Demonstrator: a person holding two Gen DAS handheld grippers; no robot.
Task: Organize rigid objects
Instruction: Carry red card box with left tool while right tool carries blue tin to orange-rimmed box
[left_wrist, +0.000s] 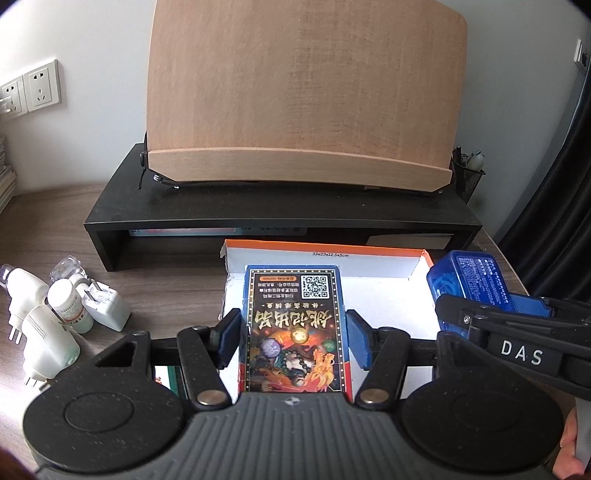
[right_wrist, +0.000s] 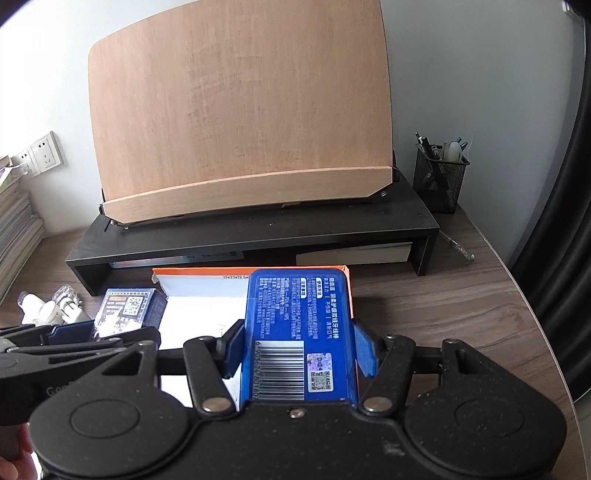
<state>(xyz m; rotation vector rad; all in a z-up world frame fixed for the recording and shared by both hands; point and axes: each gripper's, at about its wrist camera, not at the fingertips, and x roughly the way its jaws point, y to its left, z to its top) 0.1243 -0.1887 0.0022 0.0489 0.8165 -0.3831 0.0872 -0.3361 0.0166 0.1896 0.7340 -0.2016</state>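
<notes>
Both pairs of fingers are clamped on boxes. Blue pads of the left gripper (left_wrist: 293, 338) press the two long sides of a card box (left_wrist: 294, 328) with a QR code and a dark, colourful picture on its upper face; the box is held over the white floor of an open cardboard tray (left_wrist: 384, 266) with an orange rim, toward the tray's left part. Whether the box touches that floor cannot be told.

Going from the left across the wooden desk (left_wrist: 177, 284): at the far left edge lie white plug adapters (left_wrist: 44, 332), a small white bottle (left_wrist: 70, 304) and a white charger cube (left_wrist: 105, 304), bunched together and well apart from the tray. Behind them, wall sockets (left_wrist: 31, 90) sit on the white wall. In the middle, a black monitor riser (left_wrist: 280, 218) stands behind the tray, with a wooden book stand (left_wrist: 303, 96) leaning back on top of it.

Further right, the right gripper (right_wrist: 299, 347) grips a blue tin-like box (right_wrist: 297, 332) by its long sides; a barcode and small printed text face up. It hangs over the tray's right part, its far end reaching about to the orange back rim. In the left wrist view this blue box shows at the tray's right edge, just beside the card box but not touching it.

At the far right, a black mesh pen holder (right_wrist: 439, 177) stands beside the riser's end.
</notes>
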